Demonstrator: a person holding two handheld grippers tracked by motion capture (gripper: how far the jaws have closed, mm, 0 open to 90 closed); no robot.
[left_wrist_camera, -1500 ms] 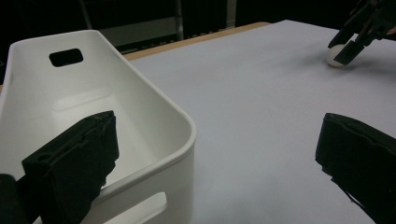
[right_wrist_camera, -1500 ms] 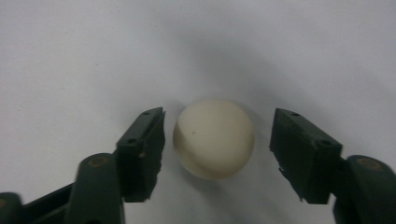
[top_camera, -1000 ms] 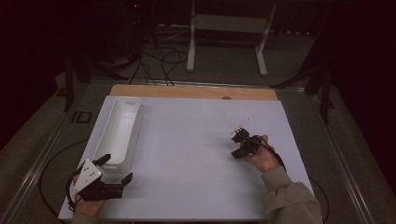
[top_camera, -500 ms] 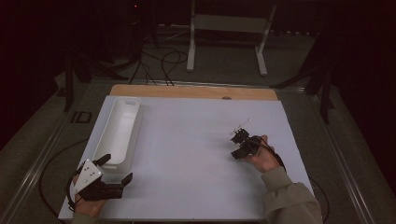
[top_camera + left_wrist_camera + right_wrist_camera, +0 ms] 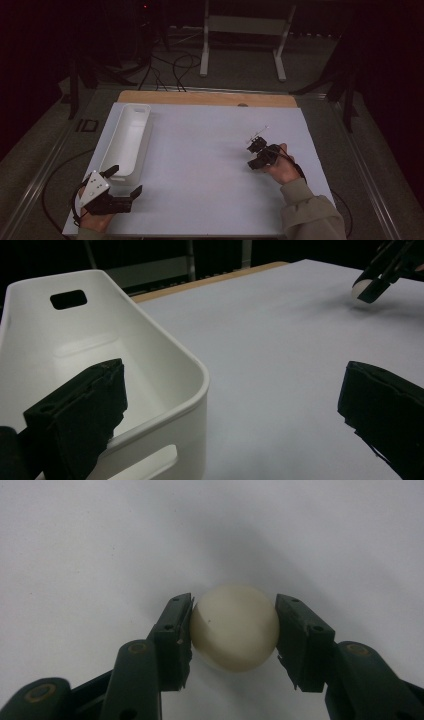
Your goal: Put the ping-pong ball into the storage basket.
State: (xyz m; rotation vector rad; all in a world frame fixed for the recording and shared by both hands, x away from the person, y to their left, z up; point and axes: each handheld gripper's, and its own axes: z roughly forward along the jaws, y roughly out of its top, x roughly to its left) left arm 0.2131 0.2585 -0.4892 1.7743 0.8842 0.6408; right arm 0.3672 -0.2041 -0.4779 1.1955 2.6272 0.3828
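Small off-white smooth ball [image 5: 234, 628], clamped between right gripper's [image 5: 234, 630] jaws over white table sheet [image 5: 210, 165]. Long white plastic bin [image 5: 127, 140], upright, lies along sheet's left edge.

The white table surface [image 5: 200, 165] lay open between both grippers. The white bin [image 5: 127, 140] (long, tall-walled) blocked the left edge, and the left gripper [image 5: 124, 181] straddled the bin's near corner.

a dim room, grey floor [image 5: 320, 95] strewn with cables [image 5: 172, 67], a white metal stand [image 5: 245, 30] behind the table [image 5: 200, 97].
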